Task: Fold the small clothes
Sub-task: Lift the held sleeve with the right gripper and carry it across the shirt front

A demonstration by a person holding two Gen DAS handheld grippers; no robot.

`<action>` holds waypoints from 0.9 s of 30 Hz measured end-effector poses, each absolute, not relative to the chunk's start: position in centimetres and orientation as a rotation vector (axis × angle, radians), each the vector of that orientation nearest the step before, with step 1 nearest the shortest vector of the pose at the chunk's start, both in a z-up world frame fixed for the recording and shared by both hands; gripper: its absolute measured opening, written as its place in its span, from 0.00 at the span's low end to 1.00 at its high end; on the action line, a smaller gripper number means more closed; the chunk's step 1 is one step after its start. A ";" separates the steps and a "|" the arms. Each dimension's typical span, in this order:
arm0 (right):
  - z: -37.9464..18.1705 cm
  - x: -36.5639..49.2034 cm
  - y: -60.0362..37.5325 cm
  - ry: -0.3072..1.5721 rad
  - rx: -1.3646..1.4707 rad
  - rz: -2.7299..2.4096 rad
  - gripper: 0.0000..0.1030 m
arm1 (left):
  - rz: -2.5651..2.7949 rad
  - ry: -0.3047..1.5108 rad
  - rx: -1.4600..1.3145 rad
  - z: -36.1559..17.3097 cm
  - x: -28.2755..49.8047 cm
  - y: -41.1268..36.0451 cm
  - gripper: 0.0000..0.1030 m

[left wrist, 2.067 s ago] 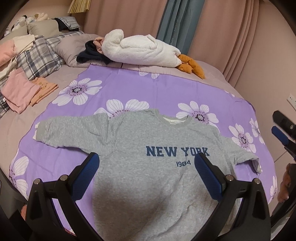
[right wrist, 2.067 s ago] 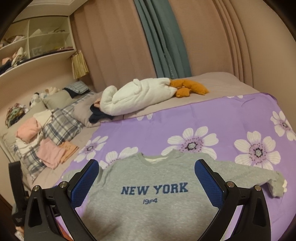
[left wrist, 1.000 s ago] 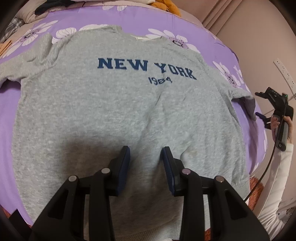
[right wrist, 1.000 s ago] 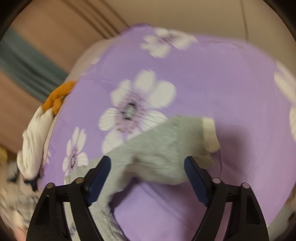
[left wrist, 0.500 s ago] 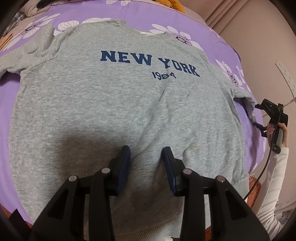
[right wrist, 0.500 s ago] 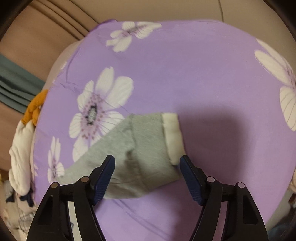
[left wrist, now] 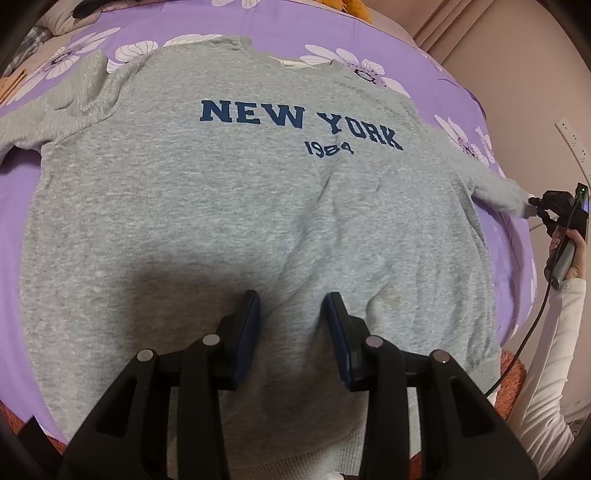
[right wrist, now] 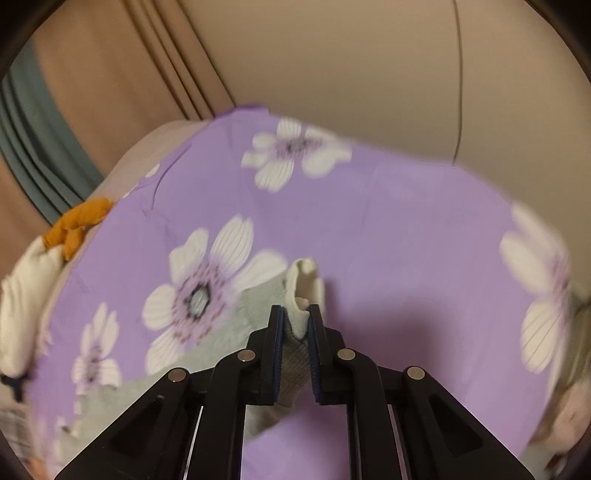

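A grey "NEW YORK 1984" sweatshirt (left wrist: 240,206) lies front up, spread on the purple flowered sheet (left wrist: 155,33). My left gripper (left wrist: 291,310) hovers over the lower middle of the shirt with its jaws partly open and nothing between them. My right gripper (right wrist: 295,317) is shut on the cream cuff (right wrist: 304,284) of the shirt's right sleeve (right wrist: 229,332). In the left wrist view the right gripper (left wrist: 535,202) holds that sleeve end (left wrist: 506,192) at the bed's right edge.
A white plush toy with orange feet (right wrist: 77,225) lies at the far end of the bed. Curtains (right wrist: 48,122) and a beige wall (right wrist: 369,74) stand behind. A wall and socket strip (left wrist: 570,136) are close on the right.
My right gripper has closed on the sleeve cuff, which lay flat between open jaws before. The left gripper has stayed over the shirt's lower middle, partly closed since two seconds ago.
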State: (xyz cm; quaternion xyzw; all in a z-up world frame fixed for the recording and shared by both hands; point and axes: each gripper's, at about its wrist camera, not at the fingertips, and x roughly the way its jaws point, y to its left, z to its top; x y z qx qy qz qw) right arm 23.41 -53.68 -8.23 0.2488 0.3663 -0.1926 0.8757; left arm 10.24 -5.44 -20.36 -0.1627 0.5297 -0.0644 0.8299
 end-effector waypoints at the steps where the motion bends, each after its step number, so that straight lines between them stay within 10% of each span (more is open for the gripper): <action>1: -8.6 23.6 -54.1 0.767 0.514 -0.402 0.13 | -0.131 1.126 -0.341 -20.4 10.3 -5.5 0.36; 11: -14.3 23.9 -56.4 0.860 0.612 -0.423 0.16 | -0.128 1.115 -0.347 -19.0 11.4 -6.1 0.40; 16: -12.1 21.7 -56.4 0.792 0.644 -0.485 0.63 | -0.163 1.053 -0.354 -17.1 12.2 -7.2 0.53; 27: -15.7 23.0 -56.3 0.854 0.846 -0.377 0.53 | -0.296 1.065 -0.325 -17.9 15.0 -11.8 0.37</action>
